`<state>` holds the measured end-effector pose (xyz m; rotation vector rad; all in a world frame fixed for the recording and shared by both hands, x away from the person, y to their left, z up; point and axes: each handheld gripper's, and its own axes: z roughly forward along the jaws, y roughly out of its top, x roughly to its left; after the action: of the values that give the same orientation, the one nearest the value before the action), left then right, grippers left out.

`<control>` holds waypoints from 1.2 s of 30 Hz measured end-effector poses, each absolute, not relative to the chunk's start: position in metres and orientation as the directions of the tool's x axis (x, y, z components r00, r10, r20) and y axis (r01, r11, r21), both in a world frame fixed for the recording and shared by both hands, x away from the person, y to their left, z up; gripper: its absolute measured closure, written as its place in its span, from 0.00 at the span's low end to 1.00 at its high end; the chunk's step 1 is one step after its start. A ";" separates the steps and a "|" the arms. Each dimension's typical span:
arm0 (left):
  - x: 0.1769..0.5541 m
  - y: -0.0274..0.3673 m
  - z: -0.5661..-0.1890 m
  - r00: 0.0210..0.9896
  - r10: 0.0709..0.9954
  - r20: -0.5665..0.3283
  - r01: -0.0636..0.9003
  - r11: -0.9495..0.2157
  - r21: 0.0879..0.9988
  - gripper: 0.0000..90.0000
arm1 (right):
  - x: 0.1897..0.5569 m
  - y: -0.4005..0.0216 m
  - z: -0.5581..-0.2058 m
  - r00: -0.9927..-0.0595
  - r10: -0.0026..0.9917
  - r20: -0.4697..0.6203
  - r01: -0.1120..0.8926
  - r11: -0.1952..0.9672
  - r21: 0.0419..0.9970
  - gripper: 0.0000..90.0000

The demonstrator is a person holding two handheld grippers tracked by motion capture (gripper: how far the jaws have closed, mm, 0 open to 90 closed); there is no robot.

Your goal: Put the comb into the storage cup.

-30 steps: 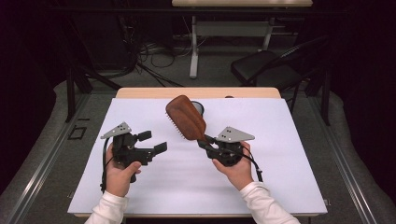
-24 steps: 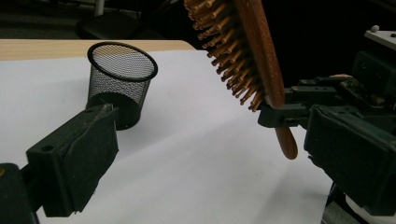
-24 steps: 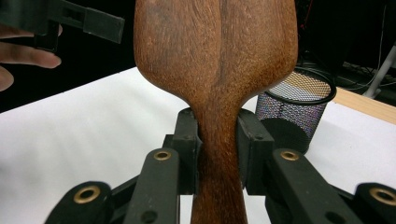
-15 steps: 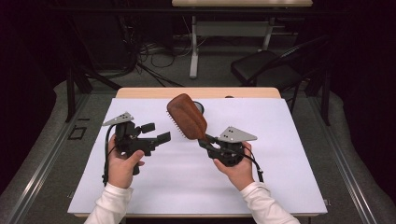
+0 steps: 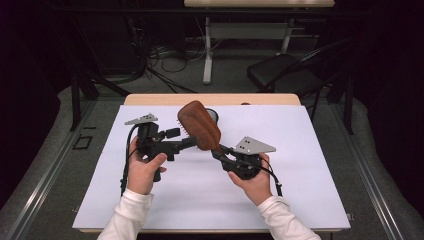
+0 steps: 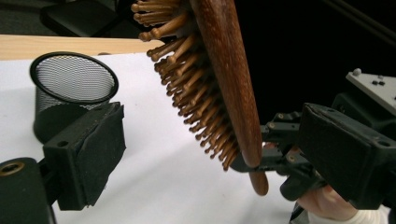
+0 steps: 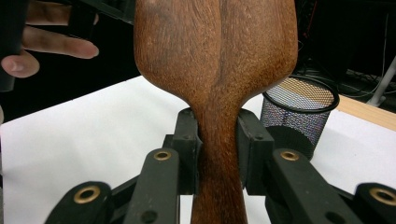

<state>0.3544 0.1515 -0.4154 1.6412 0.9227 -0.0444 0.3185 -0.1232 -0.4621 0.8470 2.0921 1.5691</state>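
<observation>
White table sheet (image 5: 300, 165): left gripper (image 5: 192, 141) has moved in beside hairbrush (image 5: 199, 125), jaws spread, just been closing, brush between them untouched; right gripper (image 5: 218, 151) clamps its handle.

I look down on a table (image 5: 310, 200) covered by a white sheet, its bare wooden edge (image 5: 150, 99) exposed at the far side. Grey floor (image 5: 45, 165) surrounds it, with metal rails (image 5: 372, 175) running along both sides. Beyond the table I see a tangle of black cables (image 5: 165, 60) on the floor, a white table leg (image 5: 207, 50) with a crossbar, and the pale top of a second table (image 5: 260, 2) at the upper border. A black chair (image 5: 285, 75) stands at the far right. The surrounding room is dark; light falls chiefly on the white sheet.
</observation>
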 end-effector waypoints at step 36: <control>0.355 0.148 -0.434 0.685 0.460 -0.565 0.638 -0.004 0.770 0.18 | 0.302 -0.106 -0.473 -0.776 0.630 0.032 0.210 0.210 0.955 0.80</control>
<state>0.3551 0.1476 -0.4335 1.6410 0.9082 -0.1761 0.3022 -0.1062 -0.4728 0.7828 2.1269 1.5871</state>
